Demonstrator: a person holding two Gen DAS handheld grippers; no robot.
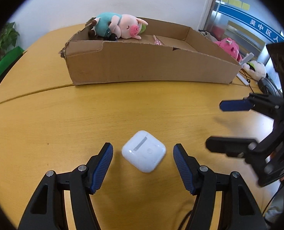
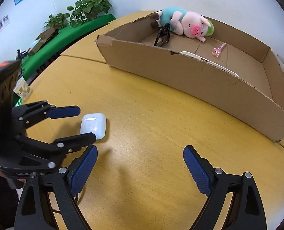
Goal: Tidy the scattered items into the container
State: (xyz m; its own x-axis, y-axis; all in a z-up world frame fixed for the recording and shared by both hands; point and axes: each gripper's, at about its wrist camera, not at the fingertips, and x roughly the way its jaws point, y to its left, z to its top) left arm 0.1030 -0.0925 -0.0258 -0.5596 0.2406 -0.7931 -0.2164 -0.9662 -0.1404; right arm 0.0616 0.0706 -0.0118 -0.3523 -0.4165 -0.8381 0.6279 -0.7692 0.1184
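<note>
A white earbud case (image 1: 144,151) lies on the wooden table between the fingers of my left gripper (image 1: 143,149), which is open, its pads clear of the case on both sides. The right wrist view shows the same case (image 2: 93,125) with the left gripper (image 2: 84,122) around it. My right gripper (image 2: 140,153) is open and empty over bare table; it also shows at the right of the left wrist view (image 1: 215,125). Behind stands the cardboard box (image 1: 151,67), holding a plush pig (image 2: 188,24), black sunglasses (image 2: 163,35), a pink trinket (image 2: 218,49) and a white flat item (image 2: 209,62).
Pink and white plush toys (image 1: 230,47) and cables lie past the box's right end. A green-covered bench with potted plants (image 2: 90,5) runs along the wall on the left. The table (image 2: 161,124) has a seam running in front of the box.
</note>
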